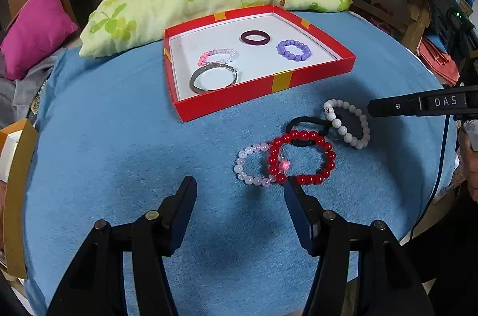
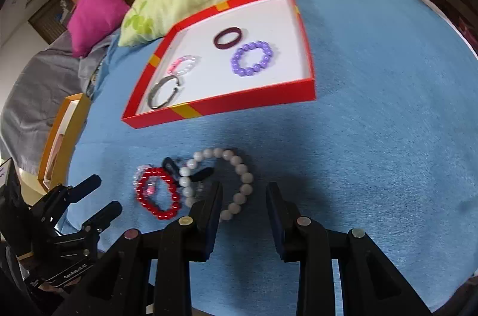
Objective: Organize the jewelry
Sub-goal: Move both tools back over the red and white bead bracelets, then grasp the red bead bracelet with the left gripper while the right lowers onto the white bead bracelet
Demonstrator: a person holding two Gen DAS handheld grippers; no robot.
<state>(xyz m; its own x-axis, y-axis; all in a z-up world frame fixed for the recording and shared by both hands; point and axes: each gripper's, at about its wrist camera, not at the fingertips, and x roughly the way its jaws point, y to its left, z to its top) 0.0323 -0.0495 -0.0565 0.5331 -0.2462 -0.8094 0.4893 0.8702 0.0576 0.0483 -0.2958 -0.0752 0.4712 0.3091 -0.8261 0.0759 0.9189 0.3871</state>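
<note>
Fingers of the right gripper (image 2: 243,198) stand wide apart and empty, straddling the near arc of the white bead bracelet (image 2: 239,178), which lies just ahead and slightly left of them. Left gripper (image 1: 240,190) is likewise spread and holds nothing, with the red bead bracelet (image 1: 301,156) directly before its tips, overlapping a clear bead bracelet (image 1: 251,165) and a black hair tie (image 1: 304,126). Farther toward the table's far edge sits the red box (image 1: 269,87), already holding four bracelets. Right seems nearer a grasp.
</note>
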